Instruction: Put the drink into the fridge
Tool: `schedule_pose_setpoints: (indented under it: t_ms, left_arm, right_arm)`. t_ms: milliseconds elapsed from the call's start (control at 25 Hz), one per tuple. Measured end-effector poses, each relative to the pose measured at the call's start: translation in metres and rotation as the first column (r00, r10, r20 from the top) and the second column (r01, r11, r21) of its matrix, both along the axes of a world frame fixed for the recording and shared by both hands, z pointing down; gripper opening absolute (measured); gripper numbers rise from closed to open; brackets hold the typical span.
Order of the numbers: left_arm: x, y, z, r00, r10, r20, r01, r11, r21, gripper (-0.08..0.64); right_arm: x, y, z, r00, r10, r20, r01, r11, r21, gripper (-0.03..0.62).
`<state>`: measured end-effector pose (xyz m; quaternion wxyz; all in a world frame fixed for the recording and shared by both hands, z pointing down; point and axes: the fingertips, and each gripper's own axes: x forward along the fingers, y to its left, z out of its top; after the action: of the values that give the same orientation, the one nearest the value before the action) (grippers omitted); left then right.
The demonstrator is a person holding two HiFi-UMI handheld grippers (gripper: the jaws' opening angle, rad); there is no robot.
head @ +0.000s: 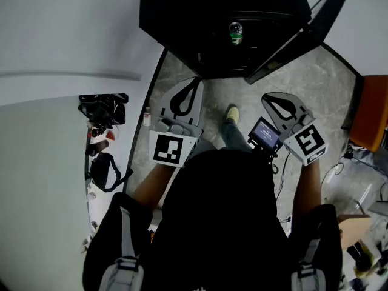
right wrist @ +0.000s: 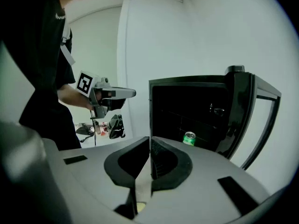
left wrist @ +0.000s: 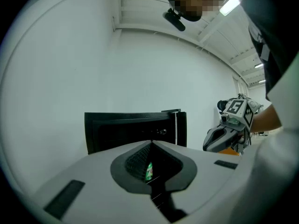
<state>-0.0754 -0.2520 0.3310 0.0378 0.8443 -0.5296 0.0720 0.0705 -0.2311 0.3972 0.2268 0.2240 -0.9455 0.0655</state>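
while both are closed empty, left gripper (left wrist: 151,143) and right gripper (right wrist: 150,141) are held before open black fridge (head: 182,23); green drink can (head: 236,34) is seen inside.

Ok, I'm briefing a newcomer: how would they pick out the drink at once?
Find the black fridge standing on the grey floor against the white wall, its door swung open. Inside it stands a small can. It is green with a silvery top, the only bright thing in the dark interior.
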Motion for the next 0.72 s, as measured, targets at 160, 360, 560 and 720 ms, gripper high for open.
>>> schedule_pose_setpoints:
  t_ms: [160, 360, 560, 720]
  left_arm:
    - [-0.005, 0.023, -0.007, 1.000, 0.020, -0.016, -0.020, 1.000, 0.012, 0.011]
    - [-0.030, 0.095, -0.027, 0.999, 0.041, -0.027, -0.039, 0.998, 0.041, 0.011]
    - [-0.056, 0.157, -0.034, 0.998, 0.039, -0.041, -0.036, 0.998, 0.057, 0.011]
    - [-0.067, 0.200, -0.042, 0.997, 0.053, -0.048, -0.049, 0.995, 0.086, 0.011]
  right_arm:
    - [-0.006, 0.012, -0.015, 0.997, 0.065, 0.036, -0.065, 0.998, 0.016, 0.021]
    - [-0.029, 0.081, -0.041, 0.983, 0.135, 0.125, -0.134, 0.991, -0.019, 0.021]
    - [-0.054, 0.147, -0.047, 0.978, 0.151, 0.146, -0.150, 0.989, -0.018, 0.021]
    - [-0.069, 0.196, -0.050, 0.977, 0.145, 0.155, -0.143, 0.989, -0.025, 0.021]
